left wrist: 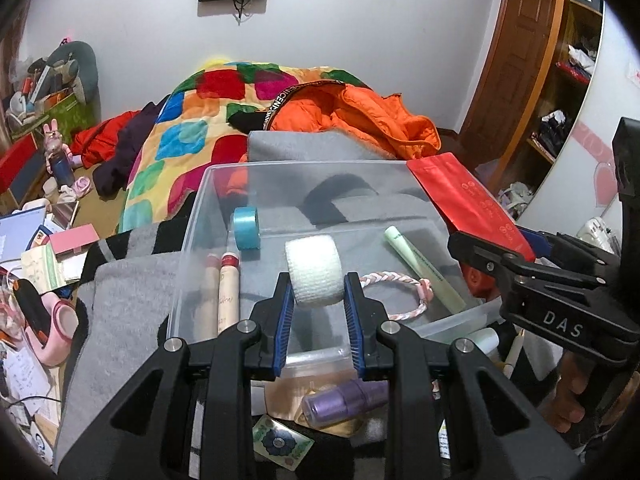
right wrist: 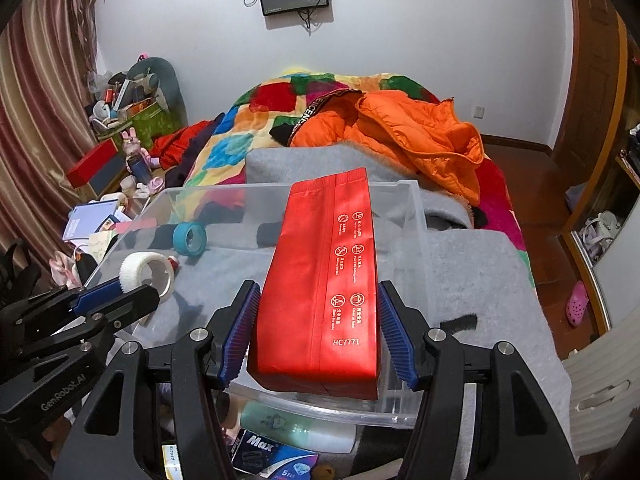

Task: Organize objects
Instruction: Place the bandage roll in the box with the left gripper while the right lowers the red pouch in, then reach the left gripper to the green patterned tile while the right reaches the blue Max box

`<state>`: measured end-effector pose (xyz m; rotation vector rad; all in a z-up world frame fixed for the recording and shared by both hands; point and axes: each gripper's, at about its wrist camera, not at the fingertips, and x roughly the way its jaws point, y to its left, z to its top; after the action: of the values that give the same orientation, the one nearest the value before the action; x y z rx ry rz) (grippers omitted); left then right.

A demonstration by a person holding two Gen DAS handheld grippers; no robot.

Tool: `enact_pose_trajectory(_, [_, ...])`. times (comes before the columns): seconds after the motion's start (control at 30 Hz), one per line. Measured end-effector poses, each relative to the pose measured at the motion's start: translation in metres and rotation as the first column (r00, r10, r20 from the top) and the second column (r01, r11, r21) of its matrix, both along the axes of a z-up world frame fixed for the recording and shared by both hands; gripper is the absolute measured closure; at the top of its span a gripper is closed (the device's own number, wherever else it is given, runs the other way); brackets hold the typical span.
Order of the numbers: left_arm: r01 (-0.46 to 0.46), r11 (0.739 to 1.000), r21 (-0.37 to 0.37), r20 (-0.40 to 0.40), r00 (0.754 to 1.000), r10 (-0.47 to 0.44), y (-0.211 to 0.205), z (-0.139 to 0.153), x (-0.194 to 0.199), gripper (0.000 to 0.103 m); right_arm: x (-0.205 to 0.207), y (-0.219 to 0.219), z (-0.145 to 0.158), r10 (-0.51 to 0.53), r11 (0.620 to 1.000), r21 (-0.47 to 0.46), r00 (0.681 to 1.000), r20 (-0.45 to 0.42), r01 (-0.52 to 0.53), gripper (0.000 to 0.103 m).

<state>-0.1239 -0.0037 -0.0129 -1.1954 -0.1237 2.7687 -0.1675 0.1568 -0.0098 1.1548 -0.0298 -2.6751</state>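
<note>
Red pouch pinched by the right gripper looks barely held, might slip onto the bin; left gripper squeezes the white roll.

The right tool grips a red foil pouch between its blue pads over the near edge of a clear plastic bin holding a blue tape roll, while the left tool clamps a white roll at left.
</note>
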Motion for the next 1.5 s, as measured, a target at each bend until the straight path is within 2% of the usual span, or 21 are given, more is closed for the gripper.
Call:
enact_pose_trajectory(0.2, [-0.004, 1.000, 0.000, 0.005, 1.000, 0.004, -0.001, 0.001, 0.000, 0.077, 0.000, -0.002, -0.002, 0.016, 1.000, 0.000, 1.000, 0.026, -0.016, 0.046])
enact_pose_trajectory(0.4, [-0.002, 1.000, 0.012, -0.002, 1.000, 0.002, -0.004, 0.006, 0.006, 0.063, 0.008, 0.003, 0.005, 0.018, 0.999, -0.038, 1.000, 0.023, -0.018, 0.031])
enact_pose_trajectory(0.57, [-0.005, 1.000, 0.024, -0.036, 0.999, 0.006, -0.006, 0.018, 0.020, 0.048, 0.021, 0.012, 0.016, 0.029, 0.994, -0.102, 0.999, 0.014, -0.027, 0.027])
enact_pose_trajectory(0.73, [-0.019, 1.000, -0.025, -0.085, 0.996, 0.017, -0.006, 0.029, 0.036, 0.036, 0.034, 0.016, 0.030, 0.047, 0.991, -0.127, 0.999, -0.015, -0.048, 0.025])
enact_pose_trajectory(0.8, [-0.025, 0.999, -0.038, -0.098, 0.995, 0.021, -0.008, 0.031, 0.045, 0.032, 0.041, 0.018, 0.033, 0.047, 0.991, -0.123, 0.998, -0.030, -0.050, 0.020])
enact_pose_trajectory(0.97, [-0.029, 0.998, -0.057, -0.090, 0.996, 0.024, -0.013, 0.025, 0.062, 0.030, 0.052, 0.023, 0.031, 0.048, 0.991, -0.126, 0.999, -0.023, -0.050, 0.019])
enact_pose_trajectory(1.1, [-0.038, 0.995, -0.092, -0.055, 0.998, 0.033, -0.017, 0.012, 0.067, 0.030, 0.053, 0.027, 0.018, 0.039, 0.988, -0.150, 0.999, 0.025, -0.035, 0.019])
enact_pose_trajectory(1.3, [-0.038, 0.998, -0.054, 0.023, 0.999, 0.040, -0.029, -0.015, 0.074, 0.030, 0.061, 0.028, 0.001, 0.031, 0.987, -0.159, 0.997, 0.076, -0.019, 0.019])
enact_pose_trajectory(1.5, [-0.024, 0.999, -0.033, 0.093, 0.995, 0.027, -0.031, -0.042, 0.078, 0.030, 0.058, 0.028, -0.023, 0.032, 0.984, -0.178, 0.986, 0.165, -0.002, 0.019])
